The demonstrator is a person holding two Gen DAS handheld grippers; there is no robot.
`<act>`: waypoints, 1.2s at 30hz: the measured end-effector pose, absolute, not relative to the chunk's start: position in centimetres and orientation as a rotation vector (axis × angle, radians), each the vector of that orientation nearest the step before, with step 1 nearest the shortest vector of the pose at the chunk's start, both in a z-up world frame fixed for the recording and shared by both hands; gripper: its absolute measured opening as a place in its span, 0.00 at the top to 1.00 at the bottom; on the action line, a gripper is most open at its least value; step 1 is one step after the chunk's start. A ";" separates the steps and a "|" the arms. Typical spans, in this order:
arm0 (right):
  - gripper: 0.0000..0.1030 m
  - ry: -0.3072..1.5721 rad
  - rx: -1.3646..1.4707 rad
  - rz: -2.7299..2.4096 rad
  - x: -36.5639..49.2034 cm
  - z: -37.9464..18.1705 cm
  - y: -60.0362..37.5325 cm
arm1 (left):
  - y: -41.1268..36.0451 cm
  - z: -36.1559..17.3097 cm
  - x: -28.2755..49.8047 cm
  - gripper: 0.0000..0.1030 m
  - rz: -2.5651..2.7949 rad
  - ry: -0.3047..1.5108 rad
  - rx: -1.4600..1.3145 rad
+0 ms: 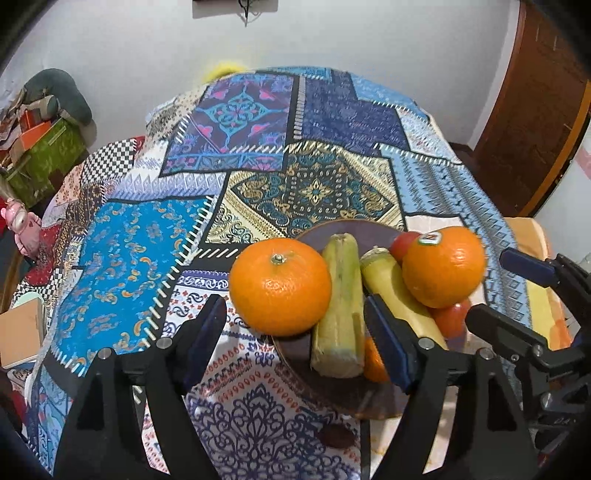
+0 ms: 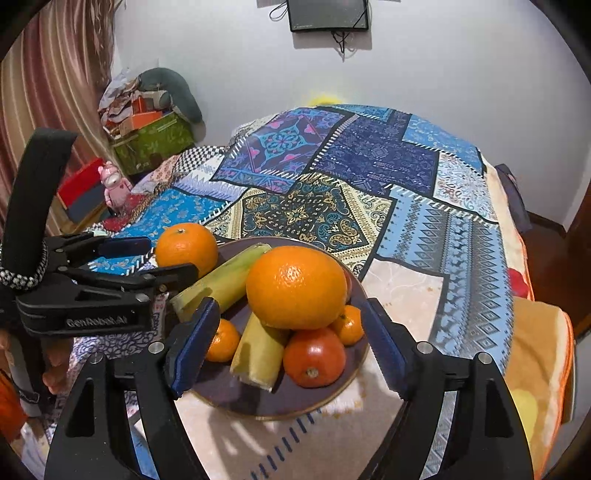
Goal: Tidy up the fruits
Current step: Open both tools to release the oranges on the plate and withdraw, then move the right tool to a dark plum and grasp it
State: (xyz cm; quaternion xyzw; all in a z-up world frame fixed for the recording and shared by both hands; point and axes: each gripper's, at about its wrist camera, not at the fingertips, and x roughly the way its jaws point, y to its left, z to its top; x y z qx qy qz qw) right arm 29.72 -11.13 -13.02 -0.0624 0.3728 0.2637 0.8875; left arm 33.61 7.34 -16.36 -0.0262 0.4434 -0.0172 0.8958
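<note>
Patchwork cloth [image 1: 147, 229] in blues, golds and pinks is covering the table, with a white wall behind and a dark screen [image 2: 328, 14] hanging on it.

Both grippers are hovering over the near edge, each with its blue-padded fingers standing apart and nothing pressed between them. Left gripper [image 1: 295, 339] is framing an orange [image 1: 280, 286] and the near end of a pale green stalk [image 1: 340, 306]; neither pad is touching them. Right gripper [image 2: 288, 343] is framing the pile on the plate [image 2: 258, 400], its pads clear of the fruit. In the right view the left gripper is showing side-on at the left, and raised lettering on its black body is reading "GenRobot.AI".

Fruit is sitting heaped on the dark, gold-rimmed plate. A big orange [image 2: 296, 288] is resting on top of the heap; in the left view it is carrying a small sticker [image 1: 430, 238], its print too blurred to read. Under it a red-orange fruit [image 2: 314, 356] and a second stalk [image 2: 258, 354] are lying, with two small mandarins [image 2: 223, 339] [image 2: 349, 325] beside them. The stemmed orange is sitting at the plate's left rim, touching the long stalk.

Farther out, a green box [image 2: 155, 142] piled with clutter and a pink toy [image 2: 114, 184] are standing by a striped curtain [image 2: 55, 74]. A brown door [image 1: 539, 110] is showing at the right.
</note>
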 end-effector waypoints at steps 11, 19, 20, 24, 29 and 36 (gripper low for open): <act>0.22 0.749 -0.093 0.529 25.2 -11.4 -14.0 | 7.7 -12.2 27.4 0.22 -0.060 0.828 -0.065; 0.22 0.827 -0.053 0.502 22.1 -14.2 -15.4 | 7.4 -14.0 23.7 0.22 -0.083 0.870 -0.069; 0.22 0.841 -0.045 0.499 21.9 -14.6 -15.5 | 7.4 -14.3 23.5 0.22 -0.084 0.876 -0.065; 0.22 0.914 -0.019 0.505 21.1 -16.5 -15.9 | 6.6 -16.1 23.0 0.23 -0.087 0.911 -0.029; 0.40 0.979 0.000 0.515 20.4 -18.6 -15.8 | 5.8 -18.3 23.6 0.42 -0.126 0.961 -0.009; 0.58 0.995 -0.021 0.514 20.3 -19.5 -15.3 | 5.1 -20.0 25.2 0.53 -0.144 0.996 0.010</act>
